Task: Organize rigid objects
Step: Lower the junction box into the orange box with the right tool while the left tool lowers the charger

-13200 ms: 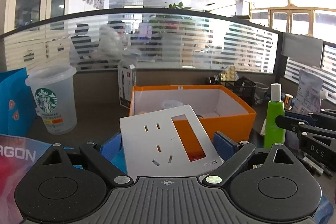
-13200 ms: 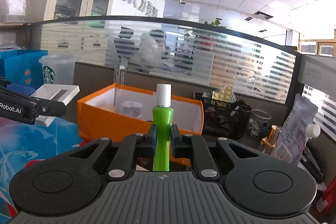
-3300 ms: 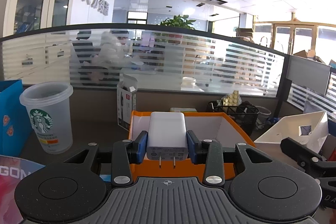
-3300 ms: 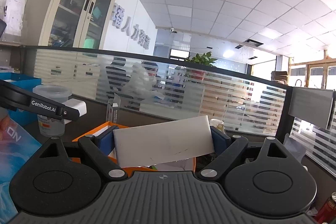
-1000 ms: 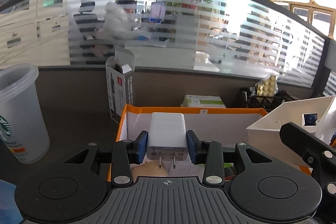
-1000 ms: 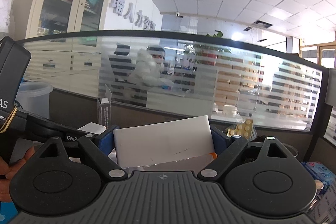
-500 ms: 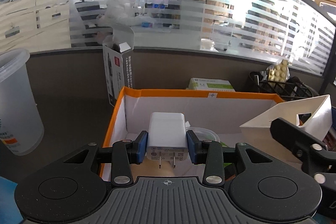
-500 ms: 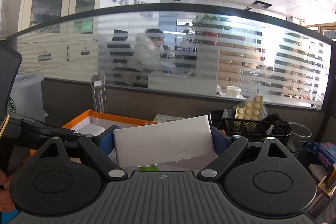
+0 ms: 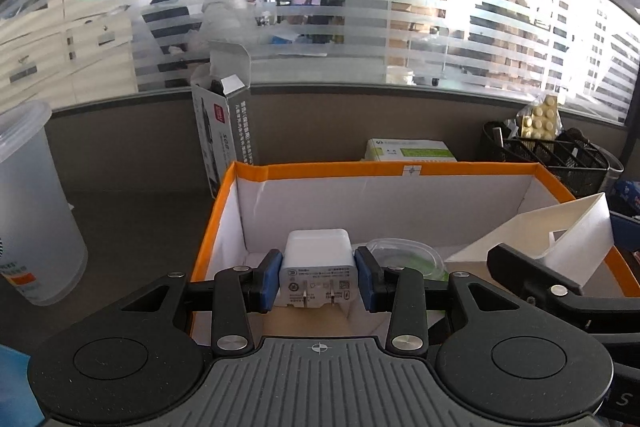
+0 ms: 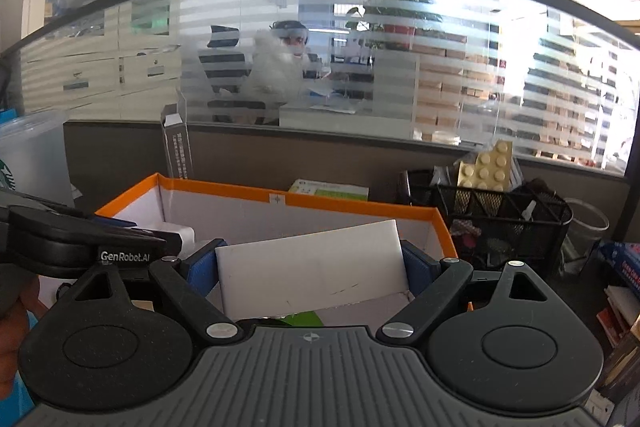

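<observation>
White plate (image 10: 314, 277) behind right tongs (image 10: 314, 281)

My left camera sits just behind my left gripper (image 9: 318, 279) and looks straight ahead over its two fingers, very close to the orange box (image 9: 384, 169), a little down into it. My right camera sits behind my right gripper (image 10: 310, 269) the same way, facing the same box (image 10: 288, 199) from a bit more to the right. Both views share the box, the tall gray carton (image 9: 224, 131) (image 10: 178, 147), the black mesh basket (image 9: 556, 155) (image 10: 496, 215) and the striped glass wall (image 9: 440, 39) (image 10: 440, 67). Each camera also sees the other gripper at its side.
</observation>
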`<state>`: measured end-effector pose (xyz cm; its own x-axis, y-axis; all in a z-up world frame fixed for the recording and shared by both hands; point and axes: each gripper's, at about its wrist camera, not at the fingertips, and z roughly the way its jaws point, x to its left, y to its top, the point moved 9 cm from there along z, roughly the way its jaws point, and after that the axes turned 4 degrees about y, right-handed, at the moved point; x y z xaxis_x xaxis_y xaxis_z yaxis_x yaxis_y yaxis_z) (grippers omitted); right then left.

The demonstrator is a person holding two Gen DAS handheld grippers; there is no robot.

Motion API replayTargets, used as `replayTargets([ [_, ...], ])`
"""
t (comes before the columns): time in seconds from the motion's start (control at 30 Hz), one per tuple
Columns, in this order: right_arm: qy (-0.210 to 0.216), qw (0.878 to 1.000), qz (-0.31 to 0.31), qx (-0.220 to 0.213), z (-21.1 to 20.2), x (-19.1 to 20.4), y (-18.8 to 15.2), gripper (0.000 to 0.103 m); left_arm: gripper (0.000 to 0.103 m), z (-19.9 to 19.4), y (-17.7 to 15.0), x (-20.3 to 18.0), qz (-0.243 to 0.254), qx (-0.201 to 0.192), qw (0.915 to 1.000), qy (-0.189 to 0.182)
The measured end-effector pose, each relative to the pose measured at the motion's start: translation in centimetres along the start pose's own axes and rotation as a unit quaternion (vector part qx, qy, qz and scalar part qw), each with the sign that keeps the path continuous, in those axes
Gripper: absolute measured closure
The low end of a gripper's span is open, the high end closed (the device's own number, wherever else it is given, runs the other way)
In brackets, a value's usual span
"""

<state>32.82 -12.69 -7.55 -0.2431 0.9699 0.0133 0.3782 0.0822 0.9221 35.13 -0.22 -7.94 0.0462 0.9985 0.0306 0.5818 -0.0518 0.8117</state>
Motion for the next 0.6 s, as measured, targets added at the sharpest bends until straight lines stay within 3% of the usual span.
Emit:
replayTargets([
  [0.6,0.013,0.998,0.006,0.056,2.0,-0.3,-2.7,0.016,0.066,-0.2,-0.3,-0.4,0.024,-0.030,0.9992,0.013],
])
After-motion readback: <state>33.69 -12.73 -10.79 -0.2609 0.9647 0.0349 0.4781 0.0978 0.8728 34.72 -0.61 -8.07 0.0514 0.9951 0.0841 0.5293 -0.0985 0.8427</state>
